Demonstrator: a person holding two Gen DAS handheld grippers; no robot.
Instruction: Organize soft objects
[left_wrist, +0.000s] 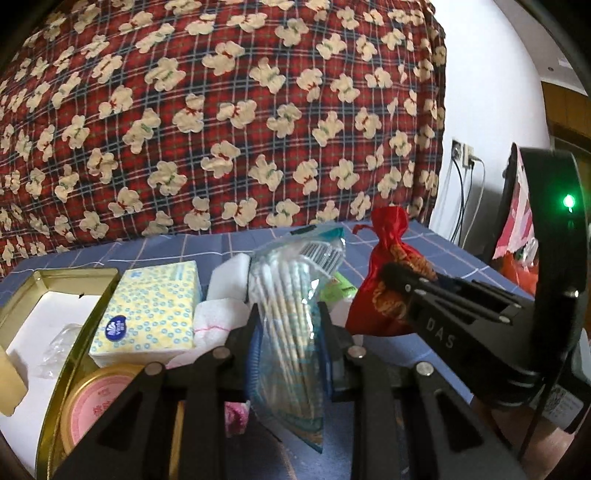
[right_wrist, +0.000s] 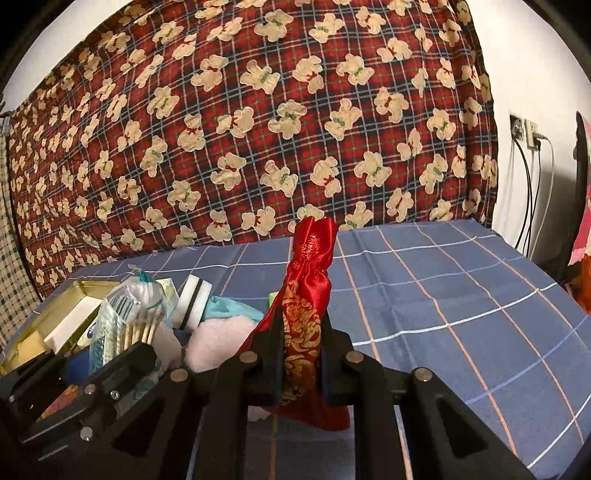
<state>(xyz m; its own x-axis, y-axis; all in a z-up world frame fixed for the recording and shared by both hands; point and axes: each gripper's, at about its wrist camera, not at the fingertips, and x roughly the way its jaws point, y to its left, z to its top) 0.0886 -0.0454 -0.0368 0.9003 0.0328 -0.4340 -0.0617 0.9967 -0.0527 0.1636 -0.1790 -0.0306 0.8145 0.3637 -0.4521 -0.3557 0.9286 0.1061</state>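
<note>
The left gripper's (left_wrist: 288, 325) fingers (left_wrist: 246, 332) are clenched on a clear bag of cotton swabs (left_wrist: 291, 295), which stands upright between them, its top leaning toward the tissue pack (left_wrist: 147, 306). The right gripper's (right_wrist: 301, 345) fingers (right_wrist: 271, 343) are pressed fully together on a red satin pouch (right_wrist: 306, 306), pinched at mid-body with its neck upward. Both items are lifted just above the blue checked cloth (right_wrist: 443, 295), beside the gold tin (left_wrist: 66, 275) and the loose pile of items near it.

Risks from this state:

1. Bag slip. The film is slick and the swabs inside are loose; the grip bears on a narrow band of the bag (the lower end hangs free below the fingers). A quick tilt may let the bag slide out.
2. Pouch slip. Satin has low friction, and the pouch is thin where it is pinched. It may creep downward through the pads during transport.
3. Gripper contact. In the left view, the right gripper sits just beside the bag. Crossing paths may knock either item loose.
4. Pile disturbance. The white sponge (right_wrist: 194, 301) and pink cloth (right_wrist: 218, 343) lie near both grippers; a low pass may drag them across the cloth.
</note>
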